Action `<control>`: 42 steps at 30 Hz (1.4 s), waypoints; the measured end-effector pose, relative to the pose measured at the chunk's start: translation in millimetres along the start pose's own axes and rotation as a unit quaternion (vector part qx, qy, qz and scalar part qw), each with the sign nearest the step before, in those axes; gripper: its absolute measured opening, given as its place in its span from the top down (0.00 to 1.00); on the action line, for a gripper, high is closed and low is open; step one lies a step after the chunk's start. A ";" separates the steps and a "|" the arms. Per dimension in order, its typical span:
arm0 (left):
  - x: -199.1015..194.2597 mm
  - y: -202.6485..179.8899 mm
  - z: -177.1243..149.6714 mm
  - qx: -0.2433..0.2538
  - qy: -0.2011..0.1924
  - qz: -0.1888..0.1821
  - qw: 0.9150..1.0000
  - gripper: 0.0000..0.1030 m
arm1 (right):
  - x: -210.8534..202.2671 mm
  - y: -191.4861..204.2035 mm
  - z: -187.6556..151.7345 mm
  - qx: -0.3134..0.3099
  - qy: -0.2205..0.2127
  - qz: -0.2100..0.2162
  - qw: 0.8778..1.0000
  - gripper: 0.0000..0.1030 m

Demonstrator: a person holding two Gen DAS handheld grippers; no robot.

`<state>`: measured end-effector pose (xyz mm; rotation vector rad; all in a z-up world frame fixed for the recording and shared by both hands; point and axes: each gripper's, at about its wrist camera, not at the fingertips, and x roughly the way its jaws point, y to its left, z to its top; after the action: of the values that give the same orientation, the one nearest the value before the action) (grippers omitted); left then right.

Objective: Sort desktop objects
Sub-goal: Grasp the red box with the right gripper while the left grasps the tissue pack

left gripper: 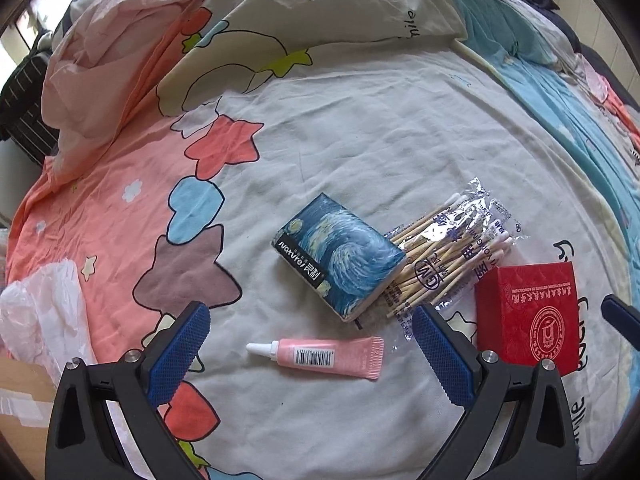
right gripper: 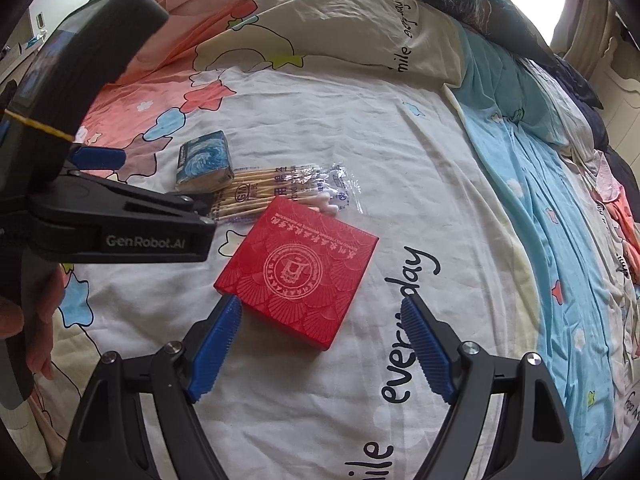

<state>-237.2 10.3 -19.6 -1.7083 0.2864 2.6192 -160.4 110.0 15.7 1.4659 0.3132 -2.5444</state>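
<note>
Everything lies on a patterned bedsheet (left gripper: 360,140). A pink tube (left gripper: 320,356) with a white cap lies flat between the fingers of my left gripper (left gripper: 310,314), which is open and not touching it. Just beyond are a blue swirl-print tissue pack (left gripper: 340,256) and a clear bag of cotton swabs (left gripper: 452,256) partly under it. A red box (right gripper: 296,272) sits to their right. My right gripper (right gripper: 320,304) is open over the box's near corner; its left pad (right gripper: 224,328) is at the box's edge and its right pad is clear of the box.
A crumpled pink cloth (left gripper: 120,60) and pillows (left gripper: 320,8) are piled at the back. A white plastic bag (left gripper: 40,312) and cardboard (left gripper: 20,392) are at the left. A blue sheet (right gripper: 540,200) runs down the right. A hand (right gripper: 36,320) holds the left gripper's black frame (right gripper: 120,216).
</note>
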 end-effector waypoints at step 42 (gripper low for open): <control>25.3 -1.0 28.3 -0.063 -0.011 -0.047 0.997 0.27 | 41.1 -2.1 21.1 0.064 0.046 0.074 0.994 0.22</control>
<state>-273.0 13.1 -31.7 -1.6808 0.0397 2.6374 -198.7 103.9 -9.5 1.5909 0.0536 -2.4243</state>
